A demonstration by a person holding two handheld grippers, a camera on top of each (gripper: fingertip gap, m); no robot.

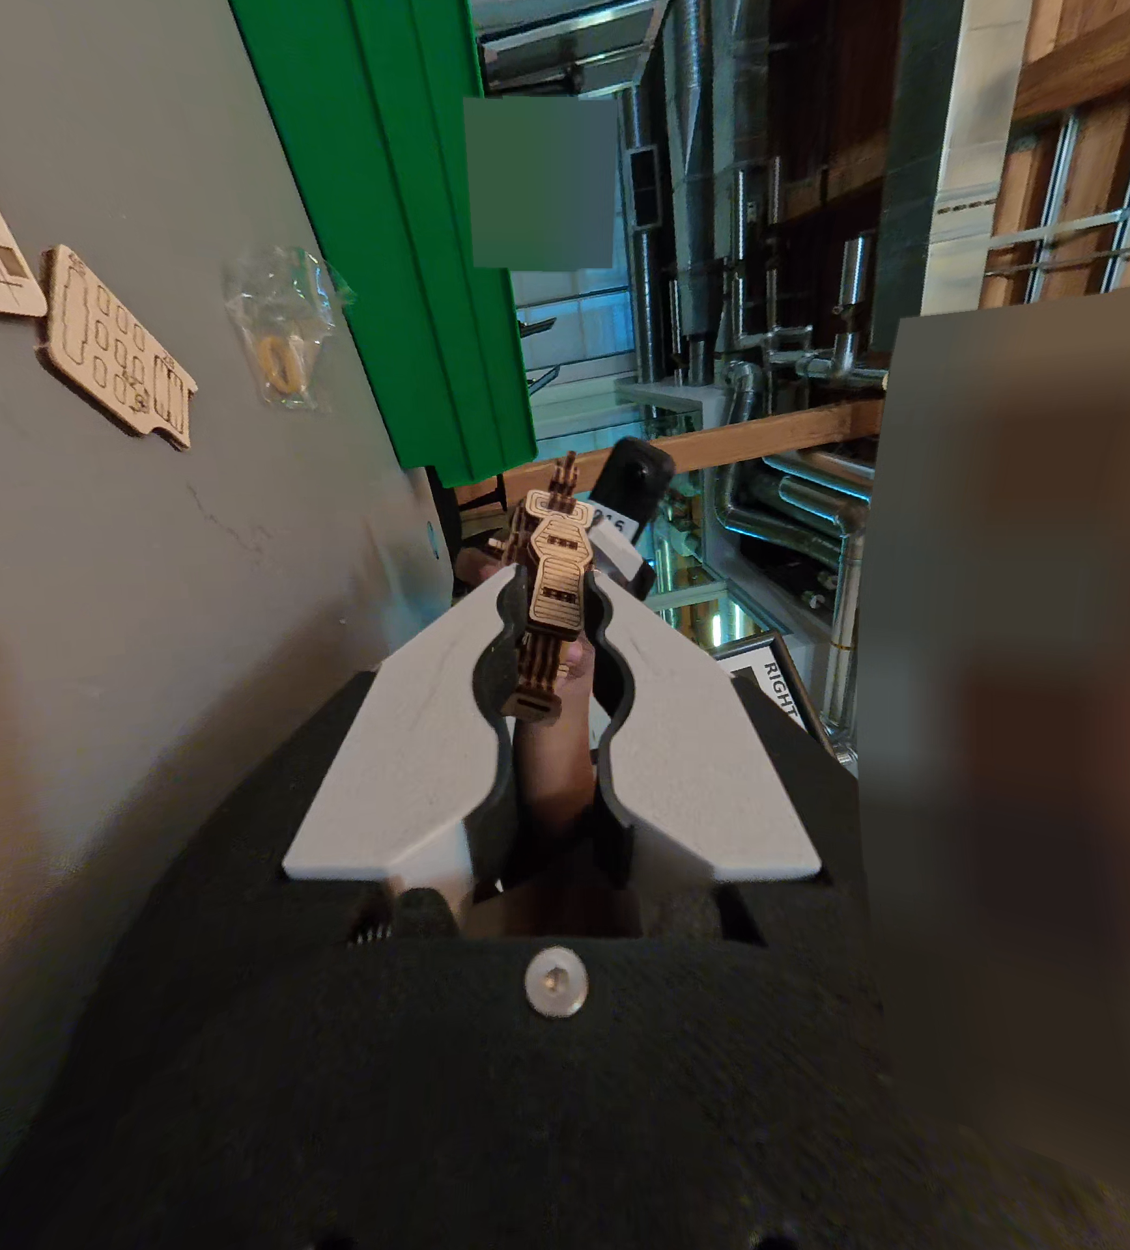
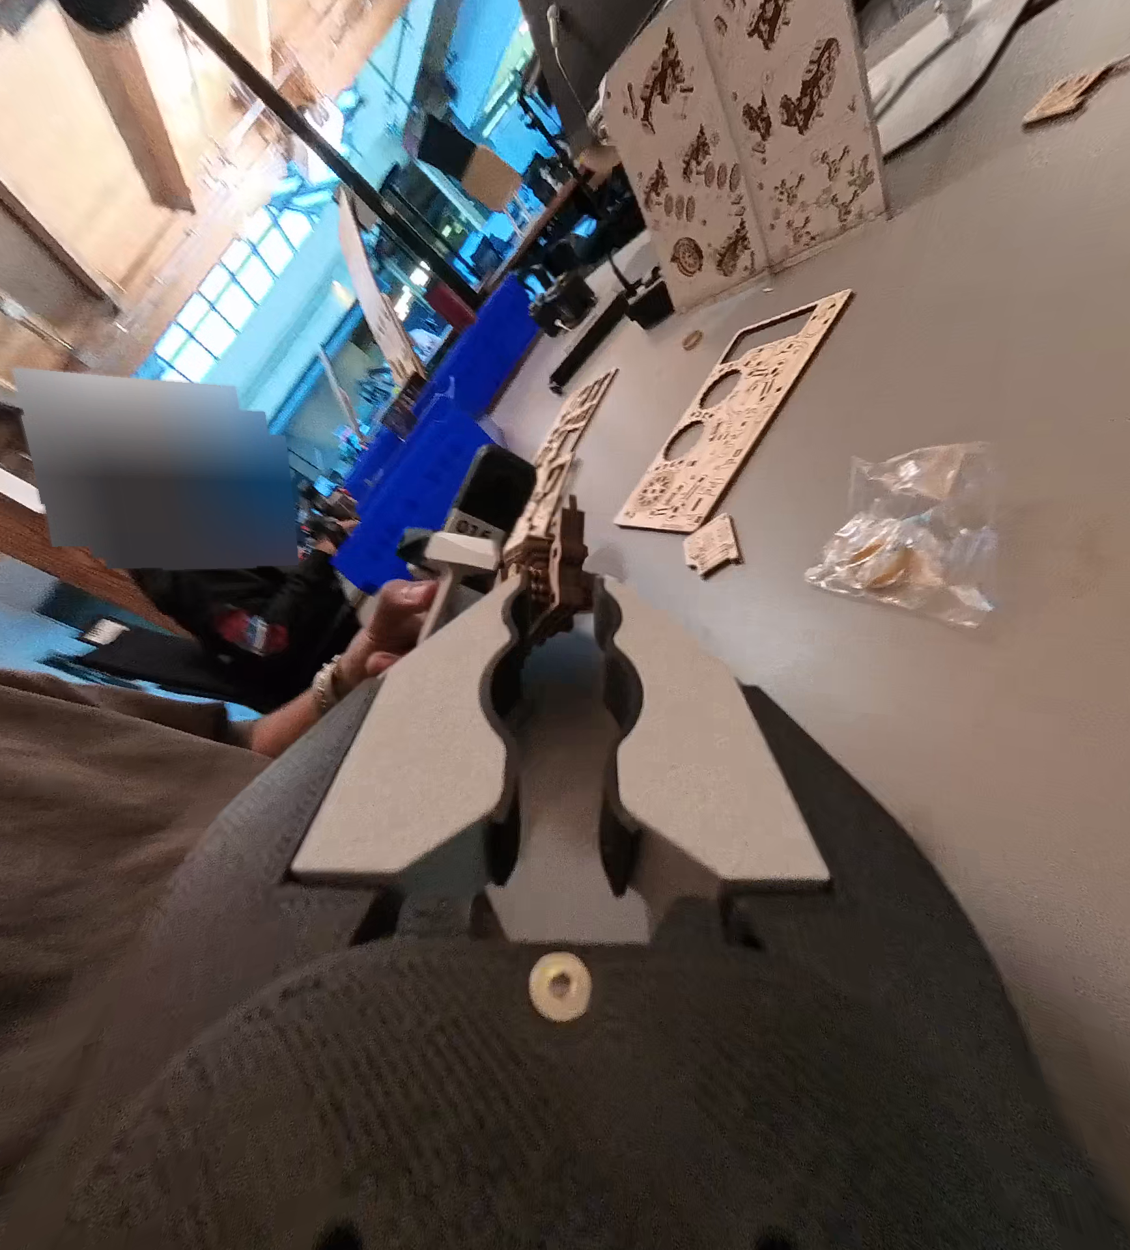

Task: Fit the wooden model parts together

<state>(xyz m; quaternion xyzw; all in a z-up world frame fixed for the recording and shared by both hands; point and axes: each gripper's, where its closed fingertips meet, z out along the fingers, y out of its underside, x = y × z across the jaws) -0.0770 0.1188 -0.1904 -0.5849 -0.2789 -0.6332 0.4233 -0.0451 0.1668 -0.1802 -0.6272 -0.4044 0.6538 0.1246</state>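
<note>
A small layered wooden model assembly (image 1: 554, 595) with engraved lines is held in the air between both grippers. My left gripper (image 1: 554, 583) is shut on its lower part, and the model sticks out past the fingertips. My right gripper (image 2: 556, 586) is shut on the same wooden model (image 2: 548, 575) from the opposite side. The right gripper also shows beyond the model in the left wrist view (image 1: 623, 548). The left gripper shows in the right wrist view (image 2: 464, 541), with a hand (image 2: 399, 609) on it.
On the grey table (image 2: 954, 744) lie laser-cut wooden part sheets (image 2: 738, 412), a small cut piece (image 2: 714, 544), a plastic bag of small parts (image 2: 907, 534) and a printed box (image 2: 751, 142). Blue bins (image 2: 440, 460) stand at its far edge. A green bin (image 1: 399, 237) shows in the left wrist view.
</note>
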